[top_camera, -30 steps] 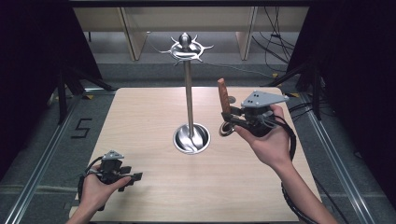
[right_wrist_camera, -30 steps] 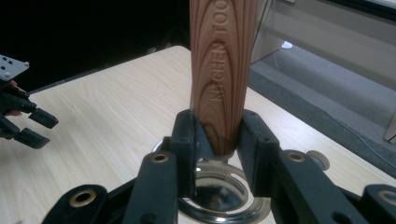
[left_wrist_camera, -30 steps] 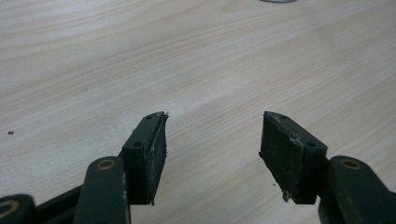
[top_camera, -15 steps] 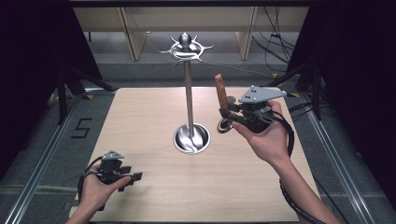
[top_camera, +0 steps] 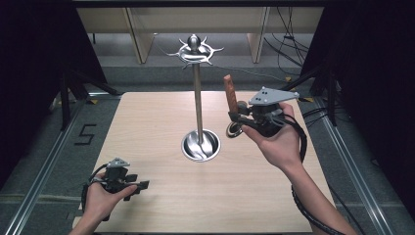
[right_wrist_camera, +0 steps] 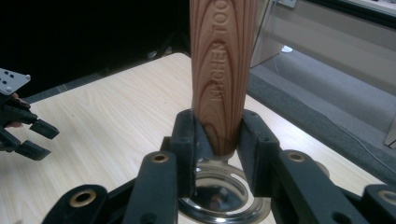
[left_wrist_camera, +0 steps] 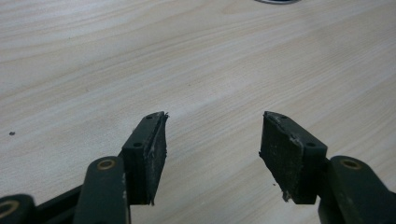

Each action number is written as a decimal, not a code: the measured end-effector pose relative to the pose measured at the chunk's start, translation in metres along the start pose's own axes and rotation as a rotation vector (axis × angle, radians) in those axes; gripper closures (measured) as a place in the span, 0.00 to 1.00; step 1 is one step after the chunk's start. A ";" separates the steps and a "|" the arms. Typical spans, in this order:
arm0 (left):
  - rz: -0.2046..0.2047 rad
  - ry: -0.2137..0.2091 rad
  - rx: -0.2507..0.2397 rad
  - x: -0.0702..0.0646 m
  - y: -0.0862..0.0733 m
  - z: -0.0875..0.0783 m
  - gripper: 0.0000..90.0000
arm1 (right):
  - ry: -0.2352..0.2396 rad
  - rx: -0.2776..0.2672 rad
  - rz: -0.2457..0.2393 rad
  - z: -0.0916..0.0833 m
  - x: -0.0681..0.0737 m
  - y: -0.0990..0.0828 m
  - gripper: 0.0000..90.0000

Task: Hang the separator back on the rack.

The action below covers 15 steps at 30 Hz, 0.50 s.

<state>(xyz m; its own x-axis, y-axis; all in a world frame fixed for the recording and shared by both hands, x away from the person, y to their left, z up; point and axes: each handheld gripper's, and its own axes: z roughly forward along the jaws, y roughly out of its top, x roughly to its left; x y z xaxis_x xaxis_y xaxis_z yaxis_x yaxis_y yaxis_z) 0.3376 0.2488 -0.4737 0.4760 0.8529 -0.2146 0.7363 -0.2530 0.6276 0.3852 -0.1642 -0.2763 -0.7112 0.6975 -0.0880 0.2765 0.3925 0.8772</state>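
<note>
A kitchen tool with a wooden handle (top_camera: 230,93) and a round metal end (top_camera: 234,130) stands upright in my right gripper (top_camera: 237,116), held above the table to the right of the stand. In the right gripper view both pads press the handle (right_wrist_camera: 223,70) just above the shiny metal part (right_wrist_camera: 219,196), so the right gripper (right_wrist_camera: 218,135) is shut on it. The metal stand (top_camera: 197,103) has a hooked crown (top_camera: 195,49) and a round base (top_camera: 200,146). My left gripper (top_camera: 143,185) rests low at the front left, its jaws open over bare wood (left_wrist_camera: 212,149).
The light wooden table (top_camera: 156,122) is ringed by dark floor, with metal rails along both sides. Shelving legs and cables lie beyond the far edge. The left gripper (right_wrist_camera: 39,137) appears far off in the right gripper view.
My right gripper has drifted a little to the left and up with the tool still in it. The left gripper has stayed put.
</note>
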 end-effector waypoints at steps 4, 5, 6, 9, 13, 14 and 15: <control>0.000 -0.001 0.000 0.000 0.000 0.000 0.45 | -0.002 -0.012 -0.007 0.002 -0.001 0.001 0.78; -0.001 -0.001 -0.002 0.000 0.000 0.000 0.45 | -0.006 -0.017 -0.008 0.002 -0.001 0.002 0.78; -0.001 -0.001 -0.002 0.000 0.000 0.000 0.45 | 0.003 0.001 0.005 0.001 0.000 0.002 0.78; 0.000 -0.002 0.000 0.000 0.000 0.000 0.45 | -0.009 -0.012 -0.012 0.002 -0.002 0.004 0.78; 0.000 -0.002 -0.001 0.000 0.000 0.000 0.45 | 0.000 0.001 0.009 0.002 0.000 0.006 0.78; 0.000 -0.002 -0.001 0.000 0.000 0.000 0.45 | -0.002 0.000 0.025 0.002 0.000 0.006 0.78; 0.000 -0.002 0.000 0.000 0.000 0.000 0.45 | -0.011 -0.015 -0.013 0.003 -0.002 0.007 0.78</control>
<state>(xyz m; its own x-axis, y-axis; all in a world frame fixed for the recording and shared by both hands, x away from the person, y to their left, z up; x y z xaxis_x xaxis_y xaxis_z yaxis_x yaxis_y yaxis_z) 0.3377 0.2492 -0.4736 0.4775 0.8517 -0.2161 0.7360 -0.2533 0.6278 0.3902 -0.1614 -0.2712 -0.7074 0.6991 -0.1041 0.2578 0.3923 0.8830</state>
